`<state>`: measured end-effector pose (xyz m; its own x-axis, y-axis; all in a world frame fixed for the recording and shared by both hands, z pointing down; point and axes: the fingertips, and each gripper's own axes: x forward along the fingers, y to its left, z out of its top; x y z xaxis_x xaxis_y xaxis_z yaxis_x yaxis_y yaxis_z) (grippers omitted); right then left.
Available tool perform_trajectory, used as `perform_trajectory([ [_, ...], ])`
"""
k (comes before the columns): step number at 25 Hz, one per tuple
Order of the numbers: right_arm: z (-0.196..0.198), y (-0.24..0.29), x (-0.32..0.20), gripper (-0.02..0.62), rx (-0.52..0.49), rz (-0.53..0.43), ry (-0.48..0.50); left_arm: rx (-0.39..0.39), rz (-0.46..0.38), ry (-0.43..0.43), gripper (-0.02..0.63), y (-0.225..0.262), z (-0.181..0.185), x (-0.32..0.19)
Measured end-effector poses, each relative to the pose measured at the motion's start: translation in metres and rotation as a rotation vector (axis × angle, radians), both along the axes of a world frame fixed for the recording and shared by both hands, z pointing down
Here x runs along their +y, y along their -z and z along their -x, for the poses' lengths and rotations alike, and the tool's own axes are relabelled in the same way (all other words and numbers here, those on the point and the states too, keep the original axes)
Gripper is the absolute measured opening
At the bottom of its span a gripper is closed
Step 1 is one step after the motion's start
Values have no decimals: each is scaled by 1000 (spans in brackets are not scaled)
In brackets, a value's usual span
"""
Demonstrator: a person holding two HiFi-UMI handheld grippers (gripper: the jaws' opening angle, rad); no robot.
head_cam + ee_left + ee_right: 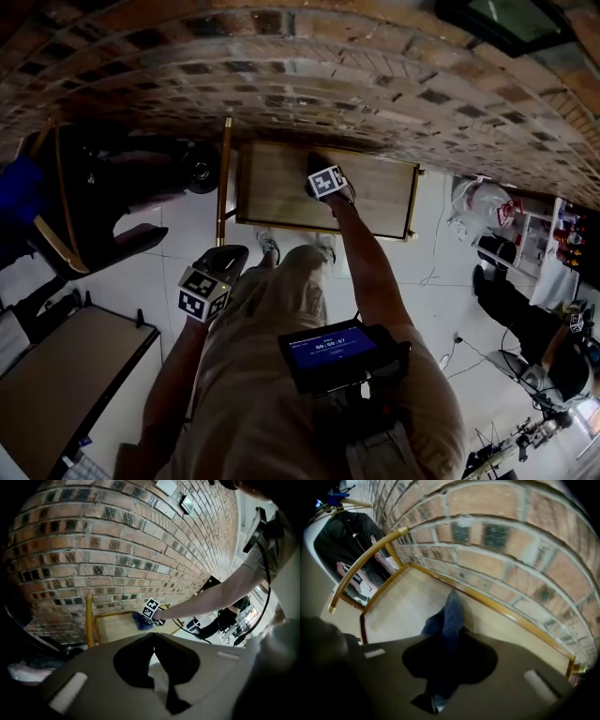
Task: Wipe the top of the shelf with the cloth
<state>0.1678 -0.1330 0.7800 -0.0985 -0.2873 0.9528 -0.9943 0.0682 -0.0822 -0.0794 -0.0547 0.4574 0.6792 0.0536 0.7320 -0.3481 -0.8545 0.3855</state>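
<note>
The shelf top (281, 192) is a pale wooden board with gold rails, set against a brick wall. My right gripper (323, 178) reaches down onto its middle, near the back rail. In the right gripper view, my right gripper (452, 630) is shut on the blue cloth (450, 616), which lies bunched on the shelf top (403, 611) close to the back rail (501, 609). My left gripper (211, 281) hangs short of the shelf over the floor, jaws shut with nothing in them. The left gripper view shows my left gripper (153, 634), the cloth (139, 620) and the right gripper's marker cube (151, 610).
The brick wall (309, 75) runs directly behind the shelf. A dark chair with clothing (84, 197) stands at the left and a dark tabletop (66, 384) at the lower left. Bags and shelving (506, 216) crowd the right. A dark coat (347, 541) hangs beyond the shelf's end.
</note>
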Motion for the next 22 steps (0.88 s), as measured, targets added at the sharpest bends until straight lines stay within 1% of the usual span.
perform_trajectory([
  [3,-31,2,18,71,-11,-41,-11,1,-3,-13,5,3,-24,11],
  [10,-122,-4,95,71,62,33,-130,-2,-6,-26,5,1,-65,31],
  [13,-151,-5,115,71,62,23,-160,-1,-5,-38,5,3,-80,39],
  [18,-212,-4,154,71,110,44,-279,9,-5,-63,5,7,-111,47],
  [22,-241,-6,178,71,134,83,-370,10,-7,-72,5,6,-117,50],
])
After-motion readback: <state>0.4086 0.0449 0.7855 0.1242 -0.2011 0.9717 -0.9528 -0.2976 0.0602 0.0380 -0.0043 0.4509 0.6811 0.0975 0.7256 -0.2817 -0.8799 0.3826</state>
